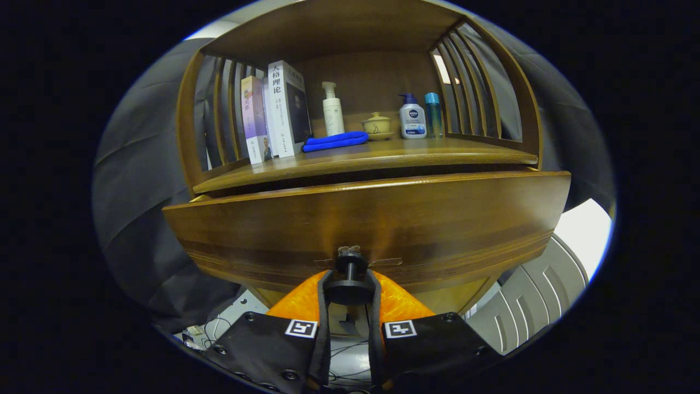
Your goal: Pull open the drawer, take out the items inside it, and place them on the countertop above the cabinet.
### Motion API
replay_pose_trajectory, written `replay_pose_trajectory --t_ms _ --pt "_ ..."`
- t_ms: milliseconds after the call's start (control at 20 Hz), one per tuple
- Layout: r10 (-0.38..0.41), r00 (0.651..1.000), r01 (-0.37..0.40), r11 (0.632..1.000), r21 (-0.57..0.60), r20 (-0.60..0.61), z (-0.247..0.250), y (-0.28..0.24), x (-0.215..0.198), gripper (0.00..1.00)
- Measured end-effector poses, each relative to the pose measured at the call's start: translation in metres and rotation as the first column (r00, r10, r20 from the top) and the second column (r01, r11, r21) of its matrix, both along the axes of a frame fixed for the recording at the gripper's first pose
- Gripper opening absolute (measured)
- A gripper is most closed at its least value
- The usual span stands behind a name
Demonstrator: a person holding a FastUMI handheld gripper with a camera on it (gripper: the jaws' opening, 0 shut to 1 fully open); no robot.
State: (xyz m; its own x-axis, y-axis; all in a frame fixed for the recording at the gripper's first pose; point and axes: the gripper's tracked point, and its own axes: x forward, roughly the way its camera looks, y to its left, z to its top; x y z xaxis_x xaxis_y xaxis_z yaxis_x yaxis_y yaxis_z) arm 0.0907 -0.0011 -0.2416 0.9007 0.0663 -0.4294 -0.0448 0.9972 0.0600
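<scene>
A wooden cabinet fills the scene, and its drawer front stands pulled out a little from under the countertop. A dark gap shows between drawer and countertop; the inside of the drawer is hidden. A dark round knob sticks out from the drawer's lower middle. My gripper is shut on this knob, one finger pressing each side of it.
On the countertop stand two books, a white pump bottle, a folded blue cloth, a small lidded pot, a pump bottle with a blue top and a slim teal bottle. Slatted sides and a top board enclose it.
</scene>
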Motion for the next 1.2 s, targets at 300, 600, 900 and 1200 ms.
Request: replay_pose_trajectory --t_ms 300,600,900,1200 --pt "0.026 1.000 -0.026 1.000 -0.014 0.001 0.000 0.001 -0.028 0.30" --pt "0.051 0.999 -0.051 0.998 -0.023 -0.010 -0.004 0.001 -0.053 0.30" --pt "0.064 0.998 -0.064 0.997 -0.031 -0.016 -0.005 0.002 -0.069 0.30" --pt "0.084 0.996 -0.084 0.996 -0.030 -0.018 -0.008 0.007 -0.089 0.30"
